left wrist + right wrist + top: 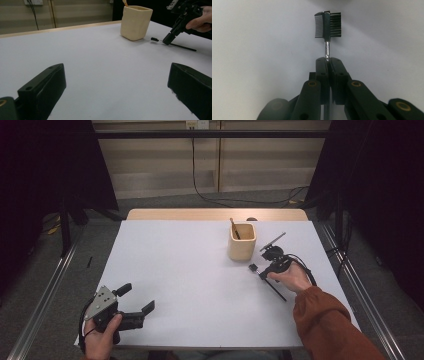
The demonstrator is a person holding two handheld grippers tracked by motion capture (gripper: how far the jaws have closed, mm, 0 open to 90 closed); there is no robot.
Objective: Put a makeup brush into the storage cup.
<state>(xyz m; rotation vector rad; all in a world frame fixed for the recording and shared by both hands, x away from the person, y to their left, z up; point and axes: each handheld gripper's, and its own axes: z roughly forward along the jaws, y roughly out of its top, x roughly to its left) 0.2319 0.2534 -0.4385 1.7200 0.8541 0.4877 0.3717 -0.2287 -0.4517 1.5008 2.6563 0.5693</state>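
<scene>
My right tongs (328, 61) pinch a light, stiff brow comb-brush (327, 25) by its slim metal neck, low over the white surface (190, 285) beside the wooden cup (242, 241); left tongs (115, 85) rest spread.

Even overhead light brightens the matte white rectangular tabletop (200, 285), surroundings dark; soft shadows beneath the black hand-held right gripper (261, 270), nearest jaws blurred.

high: above, facing forward-down | left: low, across table (100, 62) toward cup (136, 22) | right: close, probably downward
</scene>
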